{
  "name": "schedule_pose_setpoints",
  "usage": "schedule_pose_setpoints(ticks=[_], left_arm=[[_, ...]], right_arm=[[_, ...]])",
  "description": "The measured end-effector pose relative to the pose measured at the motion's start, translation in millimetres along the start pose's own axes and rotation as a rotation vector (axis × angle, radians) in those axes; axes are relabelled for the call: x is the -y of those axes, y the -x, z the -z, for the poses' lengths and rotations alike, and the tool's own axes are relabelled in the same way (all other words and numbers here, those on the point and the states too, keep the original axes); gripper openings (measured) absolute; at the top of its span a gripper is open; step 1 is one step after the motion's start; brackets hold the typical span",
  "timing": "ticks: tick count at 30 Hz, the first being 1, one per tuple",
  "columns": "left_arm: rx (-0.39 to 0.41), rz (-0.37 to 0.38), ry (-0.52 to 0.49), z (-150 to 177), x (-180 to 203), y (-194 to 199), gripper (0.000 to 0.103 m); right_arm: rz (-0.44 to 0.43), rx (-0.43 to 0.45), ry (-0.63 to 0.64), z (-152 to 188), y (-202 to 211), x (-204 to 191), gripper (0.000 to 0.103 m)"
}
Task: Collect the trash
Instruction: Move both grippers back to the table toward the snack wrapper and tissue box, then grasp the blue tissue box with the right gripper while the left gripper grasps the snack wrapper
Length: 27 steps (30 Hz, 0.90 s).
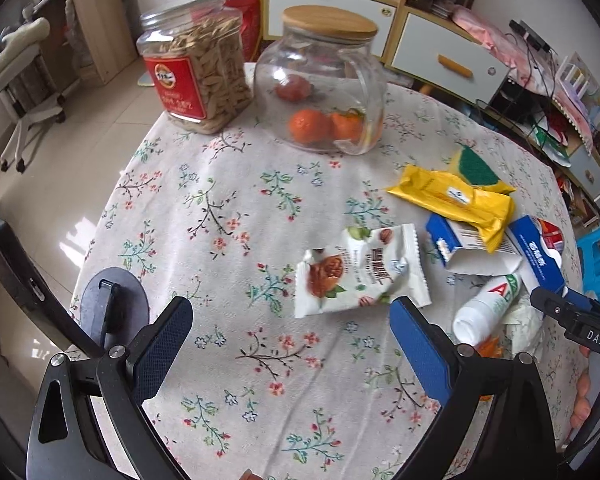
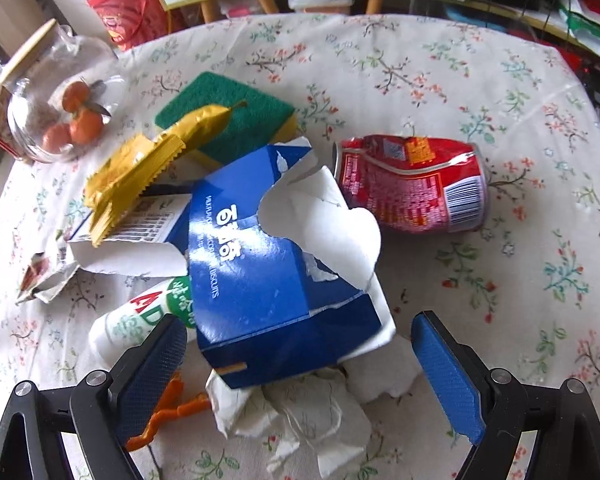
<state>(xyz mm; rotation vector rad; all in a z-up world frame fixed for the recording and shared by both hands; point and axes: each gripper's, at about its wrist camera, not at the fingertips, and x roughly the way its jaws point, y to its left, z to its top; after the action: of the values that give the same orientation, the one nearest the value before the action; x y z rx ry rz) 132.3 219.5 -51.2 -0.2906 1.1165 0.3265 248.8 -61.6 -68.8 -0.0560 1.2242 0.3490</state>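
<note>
Jaws of the left gripper (image 1: 290, 332) stand spread wide, nothing between the pads; they hang over bare floral cloth on the desk (image 1: 220, 208), with the white snack wrapper (image 1: 360, 272) lying flat just beyond the tips. Jaws of the right gripper (image 2: 298, 344) are likewise spread wide and grip nothing; the torn blue biscuit box (image 2: 268, 264) lies between and just ahead of them, no pad touching it.

Trash sits in one cluster on the desk:
- crumpled white tissue (image 2: 300, 412) under the box's near end
- small white bottle (image 2: 136, 324) on its side, partly under the box
- orange peel (image 2: 168, 412) beside the left pad
- yellow wrapper (image 2: 140, 168) draped over a second torn box and a green sponge (image 2: 228, 112)
- dented red can (image 2: 412, 184) on its side, beside the blue box.

Glass jar with oranges (image 1: 320, 92) and seed jar (image 1: 192, 72) stand upright, well apart from the cluster.
</note>
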Motion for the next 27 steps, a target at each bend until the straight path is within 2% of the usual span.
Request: schedule_pose_setpoints(ticks=[4, 6, 8, 10, 14, 16, 18, 19, 20, 21, 22, 23, 25, 26, 27], left_arm=[[-0.038, 0.041, 0.032, -6, -4, -15, 0.100], [-0.065, 0.069, 0.043, -8, -3, -24, 0.100], [-0.097, 0.102, 0.064, -11, -3, -33, 0.100], [-0.130, 0.141, 0.104, -13, -5, -43, 0.100], [-0.170, 0.204, 0.202, -13, -14, -56, 0.099], [-0.186, 0.249, 0.267, -12, -22, -62, 0.093], [-0.185, 0.260, 0.298, -10, -27, -63, 0.087], [-0.182, 0.256, 0.296, -10, -27, -62, 0.084], [-0.180, 0.248, 0.287, -10, -27, -61, 0.077], [-0.177, 0.241, 0.277, -10, -27, -61, 0.069], [-0.176, 0.231, 0.267, -8, -26, -60, 0.066], [-0.175, 0.225, 0.261, -7, -25, -60, 0.059], [-0.174, 0.223, 0.246, -5, -23, -59, 0.039], [-0.184, 0.233, 0.240, -5, -22, -61, 0.019], [-0.191, 0.243, 0.241, -5, -22, -62, 0.018]], right_arm=[[-0.012, -0.006, -0.024, -2, -4, 3, 0.092], [-0.018, -0.003, -0.041, -3, -4, 5, 0.082], [-0.041, -0.011, -0.056, -3, -4, 8, 0.063], [-0.069, -0.021, -0.077, -2, -3, 12, 0.049], [-0.095, -0.014, -0.095, 1, 5, 18, 0.034], [-0.098, -0.002, -0.089, 1, 11, 20, 0.034], [-0.104, 0.010, -0.086, 2, 16, 21, 0.034], [-0.110, 0.019, -0.090, 2, 20, 23, 0.038], [-0.113, 0.020, -0.095, 2, 21, 25, 0.054], [-0.115, 0.019, -0.100, 2, 22, 26, 0.064], [-0.116, 0.022, -0.108, 2, 22, 27, 0.080], [-0.115, 0.032, -0.115, 2, 24, 29, 0.085], [-0.110, 0.038, -0.123, -1, 24, 29, 0.085], [-0.111, 0.038, -0.130, -1, 23, 30, 0.085], [-0.114, 0.039, -0.140, -2, 22, 32, 0.085]])
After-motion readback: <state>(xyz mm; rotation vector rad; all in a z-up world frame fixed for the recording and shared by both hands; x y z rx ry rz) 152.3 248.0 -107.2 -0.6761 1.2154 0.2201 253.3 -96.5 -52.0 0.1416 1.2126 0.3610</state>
